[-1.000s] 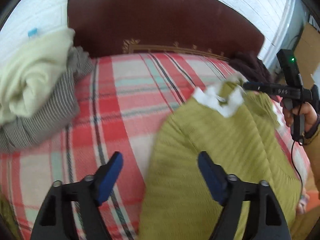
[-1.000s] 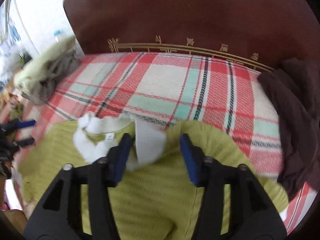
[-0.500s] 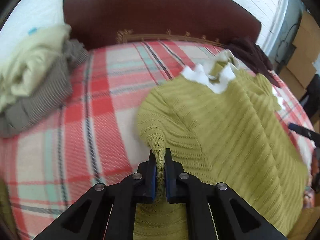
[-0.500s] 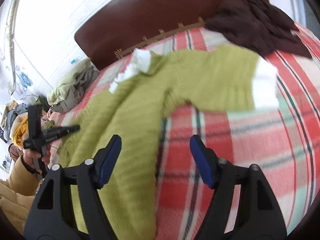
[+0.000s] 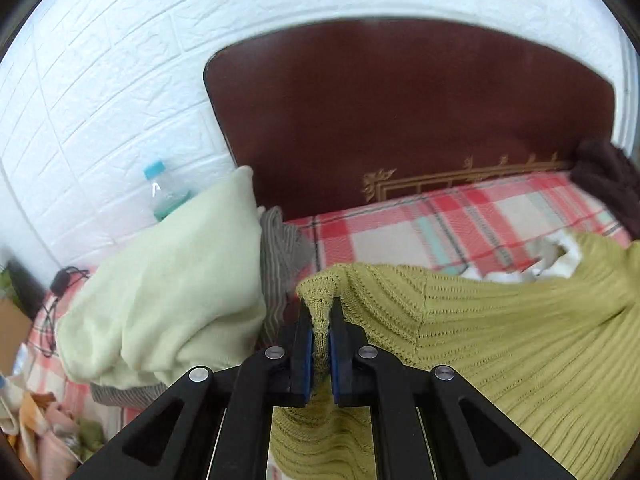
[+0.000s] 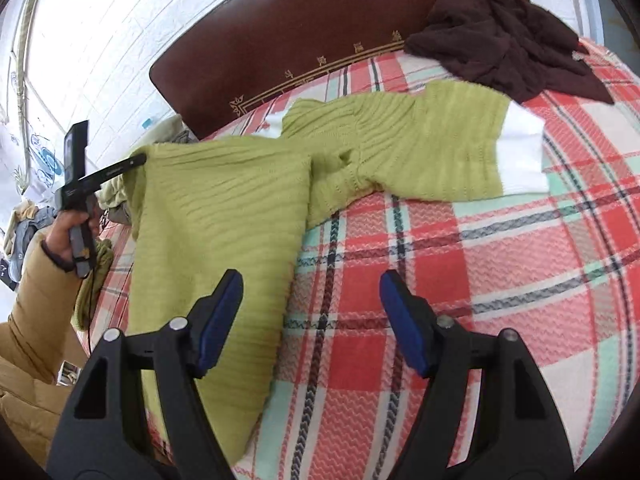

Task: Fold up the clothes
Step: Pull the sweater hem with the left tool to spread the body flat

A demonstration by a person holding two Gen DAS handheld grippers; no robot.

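White brick wall and dark headboard (image 5: 400,120) back the plaid bed (image 6: 460,280); the left gripper (image 5: 320,332), jaws clamped on the green sweater (image 6: 224,208), lifts its shoulder for folding, while the right gripper (image 6: 312,320) hovers, jaws apart.

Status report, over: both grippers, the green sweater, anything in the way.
Left gripper shut on green sweater edge. Right gripper open, over the plaid blanket. Sweater spread, one sleeve out. Brown garment lies beside that sleeve's cuff.
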